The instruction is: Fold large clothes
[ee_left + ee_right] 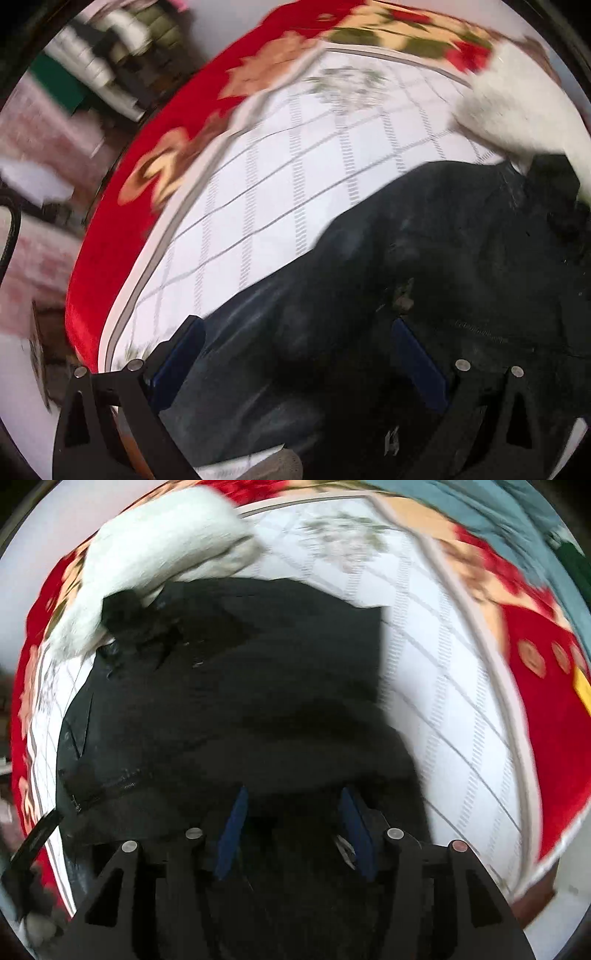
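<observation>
A large black garment (424, 258) lies spread on a white checked mat (280, 170) over a red flowered blanket (122, 192). My left gripper (295, 328) hangs over the garment's left part, jaws wide apart with dark cloth between and below the blue pads (181, 358). In the right wrist view the black garment (229, 686) fills the middle, a zip along its left edge. My right gripper (295, 812) is open just above its near fold, blue pads (232, 834) apart. Both views are motion-blurred.
A white fluffy garment (159, 561) lies at the far end of the black one, also seen in the left wrist view (517, 107). A blue-grey cloth (491, 520) lies at the far right. Stacked clutter (96, 62) stands beyond the bed's left edge.
</observation>
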`<state>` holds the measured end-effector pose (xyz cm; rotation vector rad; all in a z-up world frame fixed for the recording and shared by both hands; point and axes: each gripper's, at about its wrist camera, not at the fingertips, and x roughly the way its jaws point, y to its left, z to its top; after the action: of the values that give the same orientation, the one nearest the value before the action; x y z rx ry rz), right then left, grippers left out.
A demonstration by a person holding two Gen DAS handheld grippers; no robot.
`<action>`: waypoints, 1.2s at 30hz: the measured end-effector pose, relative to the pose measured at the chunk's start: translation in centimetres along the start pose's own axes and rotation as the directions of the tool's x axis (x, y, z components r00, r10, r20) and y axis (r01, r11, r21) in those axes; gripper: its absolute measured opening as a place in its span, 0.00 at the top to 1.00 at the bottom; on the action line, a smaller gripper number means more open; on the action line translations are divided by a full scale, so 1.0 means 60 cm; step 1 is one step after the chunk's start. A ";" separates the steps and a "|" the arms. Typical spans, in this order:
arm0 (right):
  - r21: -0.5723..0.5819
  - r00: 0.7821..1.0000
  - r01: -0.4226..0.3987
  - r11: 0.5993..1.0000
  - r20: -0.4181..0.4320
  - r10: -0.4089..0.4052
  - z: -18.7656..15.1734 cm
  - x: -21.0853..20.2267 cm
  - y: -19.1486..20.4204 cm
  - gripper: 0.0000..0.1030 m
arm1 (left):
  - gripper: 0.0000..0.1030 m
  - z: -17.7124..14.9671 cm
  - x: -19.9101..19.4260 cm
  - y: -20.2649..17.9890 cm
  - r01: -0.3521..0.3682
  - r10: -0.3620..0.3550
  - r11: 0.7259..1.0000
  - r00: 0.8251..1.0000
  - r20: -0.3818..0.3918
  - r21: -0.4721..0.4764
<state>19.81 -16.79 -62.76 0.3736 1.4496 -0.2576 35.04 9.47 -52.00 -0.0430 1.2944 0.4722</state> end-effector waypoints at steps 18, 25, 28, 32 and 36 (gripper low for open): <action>-0.395 0.981 -0.085 0.915 -0.192 0.008 -0.268 0.031 0.092 0.47 | 0.06 -0.388 0.080 0.309 0.275 -0.497 0.297 0.862 0.098 -0.914; -0.386 0.980 -0.065 0.920 -0.197 -0.013 -0.360 0.110 0.088 0.44 | 0.12 -0.389 0.127 0.365 0.262 -0.389 0.072 0.896 0.215 -0.962; -0.361 0.979 -0.073 0.930 -0.204 -0.002 -0.345 0.113 0.089 0.44 | 0.30 -0.386 0.123 0.388 0.270 -0.345 0.047 0.908 0.238 -0.962; -0.335 0.974 -0.124 0.934 -0.223 0.049 -0.325 0.120 0.061 0.44 | 0.78 -0.386 0.131 0.407 0.236 -0.298 0.064 0.932 0.207 -0.970; -0.338 0.972 -0.142 0.930 -0.224 0.067 -0.353 0.109 0.041 0.44 | 0.93 -0.382 0.126 0.420 0.261 -0.271 0.084 0.935 0.230 -0.962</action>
<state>2.13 -5.76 -70.69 0.1874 1.6408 0.1347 6.50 27.97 -59.80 -1.4576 0.6902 0.9541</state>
